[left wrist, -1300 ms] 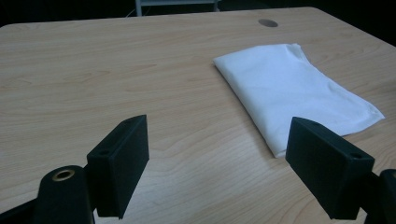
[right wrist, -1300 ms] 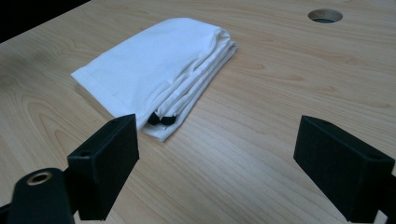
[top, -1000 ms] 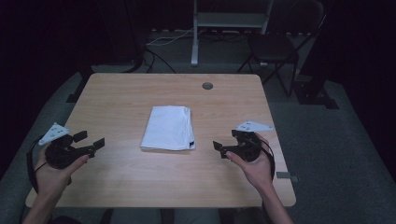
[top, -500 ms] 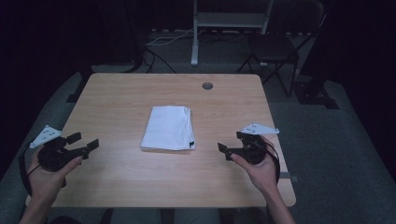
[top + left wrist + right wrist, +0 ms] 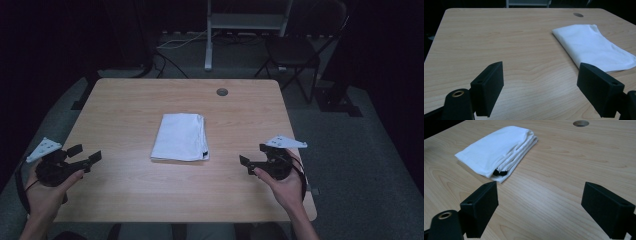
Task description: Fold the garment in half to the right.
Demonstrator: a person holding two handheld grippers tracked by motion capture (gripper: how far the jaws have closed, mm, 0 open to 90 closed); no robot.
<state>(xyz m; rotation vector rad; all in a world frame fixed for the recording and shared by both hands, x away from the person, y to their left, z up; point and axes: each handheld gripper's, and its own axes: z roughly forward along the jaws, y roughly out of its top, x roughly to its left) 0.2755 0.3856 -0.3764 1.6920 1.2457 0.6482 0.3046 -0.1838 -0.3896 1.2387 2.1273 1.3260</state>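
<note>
A folded white cloth lies flat in the middle of the wooden table; a small black tag shows at its near right corner. My left gripper hovers open over the table's left edge, well to the left of the cloth, with nothing between its jaws. My right gripper is open too, near the front right, a short way right of the cloth. In the left gripper view the cloth lies ahead to the right. In the right gripper view the cloth lies ahead to the left, its stacked folded edges facing me.
A round cable hole sits near the table's far edge. Behind the table in the dark stand a folding chair and a white desk leg with cables on the floor.
Both grippers have drawn back toward the person and slightly outward, away from the cloth. The cloth has not moved.
</note>
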